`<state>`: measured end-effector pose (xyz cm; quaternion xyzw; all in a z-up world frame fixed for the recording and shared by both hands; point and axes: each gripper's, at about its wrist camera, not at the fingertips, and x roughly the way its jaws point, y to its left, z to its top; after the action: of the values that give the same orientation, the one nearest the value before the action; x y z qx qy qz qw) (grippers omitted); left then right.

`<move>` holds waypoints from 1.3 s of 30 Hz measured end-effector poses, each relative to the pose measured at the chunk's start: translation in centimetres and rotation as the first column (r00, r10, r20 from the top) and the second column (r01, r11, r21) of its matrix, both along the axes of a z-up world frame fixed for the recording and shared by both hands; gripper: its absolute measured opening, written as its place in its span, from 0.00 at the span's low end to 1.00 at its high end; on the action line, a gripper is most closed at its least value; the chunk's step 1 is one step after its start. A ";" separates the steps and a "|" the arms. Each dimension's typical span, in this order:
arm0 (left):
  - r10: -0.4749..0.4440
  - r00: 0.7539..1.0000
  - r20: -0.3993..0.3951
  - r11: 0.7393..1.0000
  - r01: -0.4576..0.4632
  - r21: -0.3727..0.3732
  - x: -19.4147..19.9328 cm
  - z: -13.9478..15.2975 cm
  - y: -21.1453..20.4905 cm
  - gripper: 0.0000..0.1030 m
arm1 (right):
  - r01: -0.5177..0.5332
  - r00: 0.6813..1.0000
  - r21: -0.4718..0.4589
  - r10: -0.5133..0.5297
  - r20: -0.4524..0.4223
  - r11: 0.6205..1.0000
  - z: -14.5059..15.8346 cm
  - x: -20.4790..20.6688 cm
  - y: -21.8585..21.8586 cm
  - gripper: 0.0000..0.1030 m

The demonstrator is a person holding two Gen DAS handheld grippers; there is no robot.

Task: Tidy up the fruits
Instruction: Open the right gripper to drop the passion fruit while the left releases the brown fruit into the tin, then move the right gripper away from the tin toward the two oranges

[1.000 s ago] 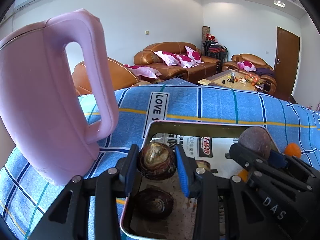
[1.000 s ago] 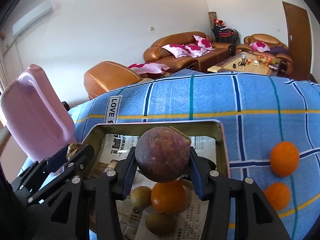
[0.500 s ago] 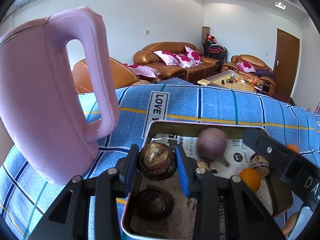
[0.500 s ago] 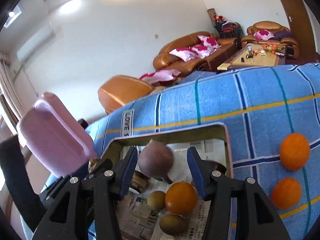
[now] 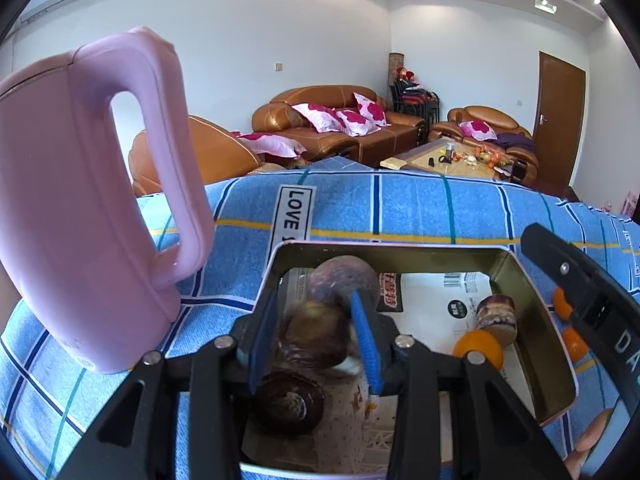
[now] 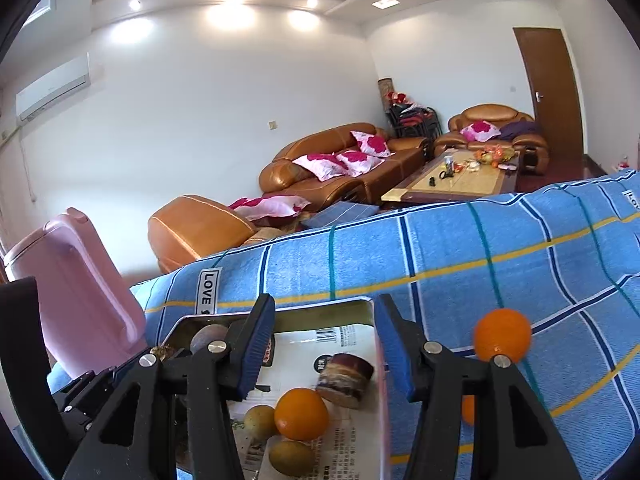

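left view: my left tongs (image 5: 316, 338) loosely around brown fruit (image 5: 314, 338), grip unclear
right view: my right tongs (image 6: 324, 348) apart, empty; two oranges (image 6: 502, 334) outside tin (image 6: 320, 314)

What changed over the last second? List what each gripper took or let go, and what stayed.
The right gripper let go of the round purple fruit, which now lies in the tin tray, and drew back up with open, empty jaws. The left gripper opened around its brown fruit, now blurred between the fingers. The pink jug, the orange on the cloth and the tray's other fruit stayed put.
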<state>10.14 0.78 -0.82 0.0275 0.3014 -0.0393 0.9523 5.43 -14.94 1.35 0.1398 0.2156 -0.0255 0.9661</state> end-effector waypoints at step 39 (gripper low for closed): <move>0.074 0.993 0.091 0.997 -0.072 -0.024 -6.6 0.5 0.1 1.00 | 0.106 0.994 -0.137 -0.101 0.042 0.985 0.5 -6.1 -0.9 0.70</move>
<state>3.49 0.83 -0.34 0.0084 0.2575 -0.0065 0.9662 -0.66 -15.84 1.88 0.0834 0.1887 -0.0884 0.9745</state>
